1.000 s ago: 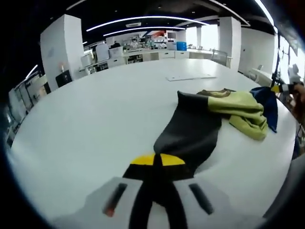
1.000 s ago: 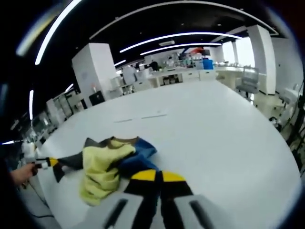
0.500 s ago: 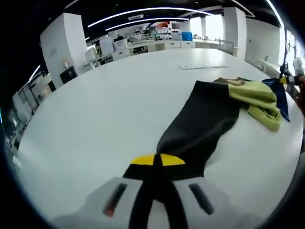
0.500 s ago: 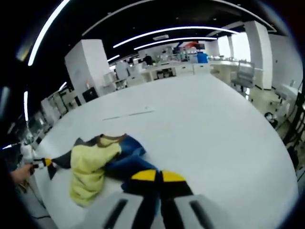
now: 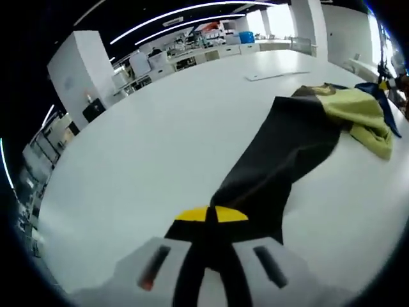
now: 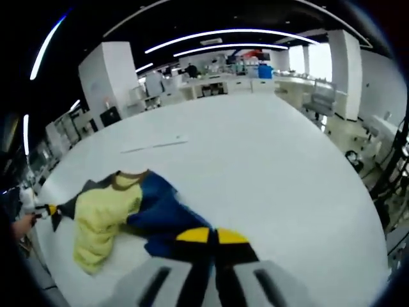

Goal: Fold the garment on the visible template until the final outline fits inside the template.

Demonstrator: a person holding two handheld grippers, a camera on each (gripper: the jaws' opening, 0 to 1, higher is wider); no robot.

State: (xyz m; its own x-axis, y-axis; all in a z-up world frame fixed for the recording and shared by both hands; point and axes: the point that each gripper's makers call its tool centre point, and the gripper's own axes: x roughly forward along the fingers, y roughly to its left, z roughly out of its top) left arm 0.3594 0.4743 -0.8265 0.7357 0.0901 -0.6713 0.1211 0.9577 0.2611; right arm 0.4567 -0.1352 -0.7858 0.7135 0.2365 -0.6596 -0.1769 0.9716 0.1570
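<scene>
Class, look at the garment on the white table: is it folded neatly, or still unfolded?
Unfolded. The garment is stretched long between the left gripper and right gripper, its yellow-green middle bunched up on the table.

No readable text, labels or signs.

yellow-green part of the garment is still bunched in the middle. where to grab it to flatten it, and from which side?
Judging by its pose, take the yellow-green section at its loose outer edge, the end lying nearest the table rim, coming in low from that rim side. The folds pile up there, and both ends are already pinned: left gripper on the black section, right gripper on the blue section.
</scene>
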